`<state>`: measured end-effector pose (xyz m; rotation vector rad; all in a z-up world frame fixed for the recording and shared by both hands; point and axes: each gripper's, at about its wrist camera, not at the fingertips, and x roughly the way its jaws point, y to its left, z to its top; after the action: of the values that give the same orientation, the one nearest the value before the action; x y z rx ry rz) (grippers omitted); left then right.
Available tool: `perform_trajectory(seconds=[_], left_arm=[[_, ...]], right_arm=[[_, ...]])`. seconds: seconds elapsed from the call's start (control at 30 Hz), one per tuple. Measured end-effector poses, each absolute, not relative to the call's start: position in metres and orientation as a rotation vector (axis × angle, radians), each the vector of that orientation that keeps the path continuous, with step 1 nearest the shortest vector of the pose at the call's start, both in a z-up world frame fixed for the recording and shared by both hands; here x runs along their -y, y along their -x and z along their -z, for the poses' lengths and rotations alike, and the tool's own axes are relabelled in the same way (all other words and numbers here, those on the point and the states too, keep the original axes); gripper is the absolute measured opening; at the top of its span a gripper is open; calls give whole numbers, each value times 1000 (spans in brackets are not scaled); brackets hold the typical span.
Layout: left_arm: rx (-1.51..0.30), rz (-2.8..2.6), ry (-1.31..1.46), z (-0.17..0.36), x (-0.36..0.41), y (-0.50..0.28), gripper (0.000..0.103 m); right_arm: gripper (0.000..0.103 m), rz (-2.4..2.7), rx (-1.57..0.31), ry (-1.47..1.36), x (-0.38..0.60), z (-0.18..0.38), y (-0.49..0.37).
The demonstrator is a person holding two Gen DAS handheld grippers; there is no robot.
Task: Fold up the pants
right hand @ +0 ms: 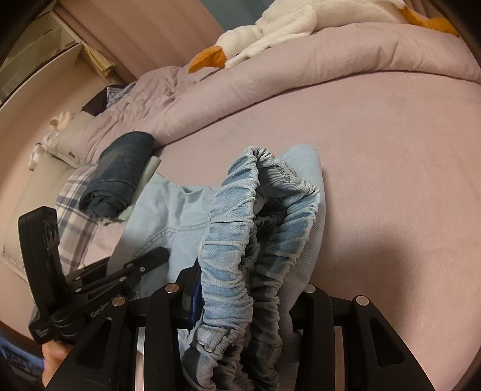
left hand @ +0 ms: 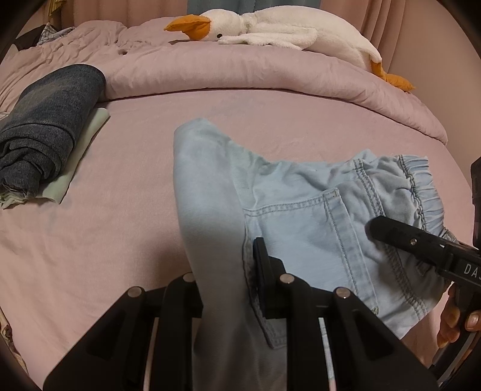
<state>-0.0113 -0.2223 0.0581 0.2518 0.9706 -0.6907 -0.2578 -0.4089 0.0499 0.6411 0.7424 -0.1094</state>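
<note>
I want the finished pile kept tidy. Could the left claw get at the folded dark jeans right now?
Probably not yet: the left claw is shut on the light blue pants. The dark jeans lie off to its left, with only bare sheet between.

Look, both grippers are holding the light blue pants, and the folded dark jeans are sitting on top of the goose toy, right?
Not quite. The folded dark jeans lie on a pale green cloth on the bed, apart from the goose toy, as the left wrist view shows. Both the left gripper and right gripper do hold the light blue pants.
</note>
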Motion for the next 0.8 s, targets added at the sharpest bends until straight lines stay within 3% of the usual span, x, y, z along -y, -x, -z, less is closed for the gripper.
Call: perform_trajectory(seconds=[0.8], left_arm=[[-968,668,-278,-55,225,9,26]], right_arm=[[41,118,-752,-661,412,-44,259]])
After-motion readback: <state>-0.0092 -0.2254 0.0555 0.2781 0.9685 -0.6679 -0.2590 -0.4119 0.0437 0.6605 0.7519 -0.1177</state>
